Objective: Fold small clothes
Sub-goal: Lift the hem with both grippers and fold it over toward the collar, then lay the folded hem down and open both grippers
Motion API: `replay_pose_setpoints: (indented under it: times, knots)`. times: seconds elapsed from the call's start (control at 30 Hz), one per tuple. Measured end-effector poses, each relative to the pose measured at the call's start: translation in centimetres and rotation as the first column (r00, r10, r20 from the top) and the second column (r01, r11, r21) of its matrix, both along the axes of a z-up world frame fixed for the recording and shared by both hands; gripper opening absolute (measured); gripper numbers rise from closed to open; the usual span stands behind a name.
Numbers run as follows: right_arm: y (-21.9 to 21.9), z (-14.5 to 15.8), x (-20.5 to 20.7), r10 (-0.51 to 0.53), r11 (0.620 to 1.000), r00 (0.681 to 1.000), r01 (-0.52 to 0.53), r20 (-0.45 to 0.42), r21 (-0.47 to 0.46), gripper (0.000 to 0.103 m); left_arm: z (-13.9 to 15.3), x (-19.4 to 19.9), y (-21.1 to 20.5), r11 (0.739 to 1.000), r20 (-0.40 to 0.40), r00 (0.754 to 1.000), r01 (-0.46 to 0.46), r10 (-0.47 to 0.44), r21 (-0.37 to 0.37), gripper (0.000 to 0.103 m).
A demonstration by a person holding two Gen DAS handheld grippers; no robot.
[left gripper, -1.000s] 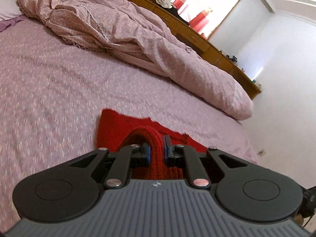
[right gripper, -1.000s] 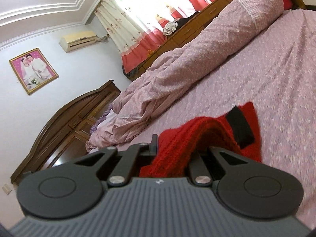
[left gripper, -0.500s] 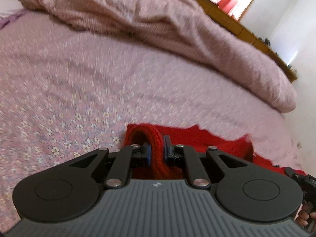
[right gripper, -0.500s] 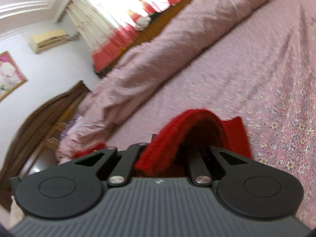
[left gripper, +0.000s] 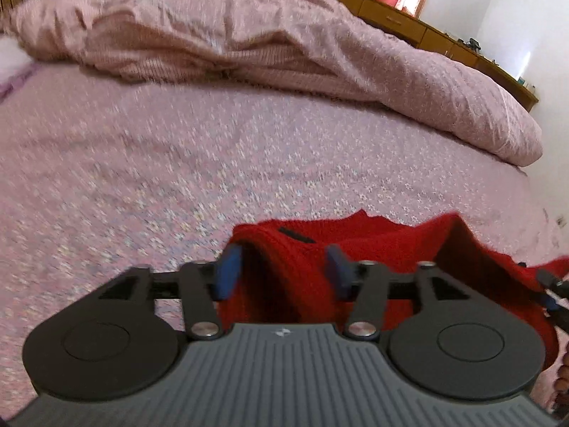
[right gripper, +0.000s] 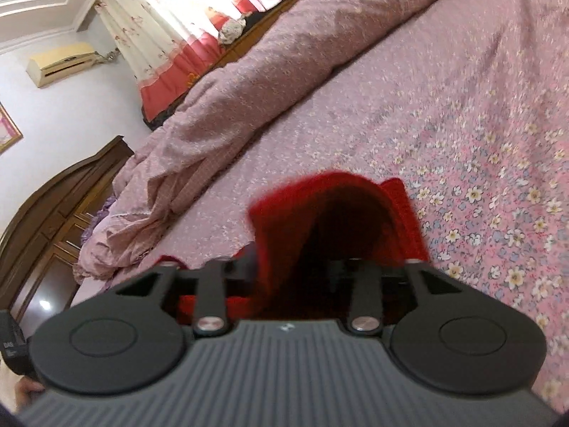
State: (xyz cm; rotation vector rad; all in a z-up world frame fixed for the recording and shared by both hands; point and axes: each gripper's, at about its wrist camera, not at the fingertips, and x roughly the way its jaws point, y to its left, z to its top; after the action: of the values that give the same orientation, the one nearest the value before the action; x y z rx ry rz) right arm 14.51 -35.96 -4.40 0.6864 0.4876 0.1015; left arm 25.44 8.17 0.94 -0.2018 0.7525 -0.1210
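A red knitted garment (left gripper: pixel 377 249) lies bunched on the pink floral bed sheet (left gripper: pixel 213 163) just in front of both grippers. My left gripper (left gripper: pixel 282 267) is opening: its blue pads (left gripper: pixel 227 267) stand apart and a fold of the red knit slumps loosely between them. In the right wrist view the same red garment (right gripper: pixel 341 206) arches up as a hump between the fingers of my right gripper (right gripper: pixel 295 270). That gripper's jaws are opening too, and its pads are mostly hidden by the cloth.
A rumpled pink duvet (left gripper: pixel 284 46) runs along the far side of the bed. Behind it stand a wooden cabinet (left gripper: pixel 391 17) and red-trimmed curtains (right gripper: pixel 170 46). A dark wooden headboard (right gripper: pixel 53 213) is at the left in the right wrist view.
Both grippers came down toward the sheet with the red knit pinched, then their jaws spread apart. The cloth now sags loose between the pads.
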Motion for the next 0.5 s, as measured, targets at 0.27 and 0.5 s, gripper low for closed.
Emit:
replay_pose_setpoints:
  times: [0.27, 0.5]
  knots:
    - [1.6, 1.6, -3.1, -0.003, 0.999, 1.0, 0.005, 0.029, -0.044, 0.062, 2.2, -3.3, -0.8, 0.998, 0.034, 0.999, 0.028, -0.03, 0.052, 0.08]
    - [3.3, 2.2, -5.8, 0.006, 0.995, 0.999, -0.002, 0.037, -0.096, 0.062, 2.9, -6.7, -1.5, 0.992, 0.046, 0.999, 0.019, -0.025, 0.123, 0.087]
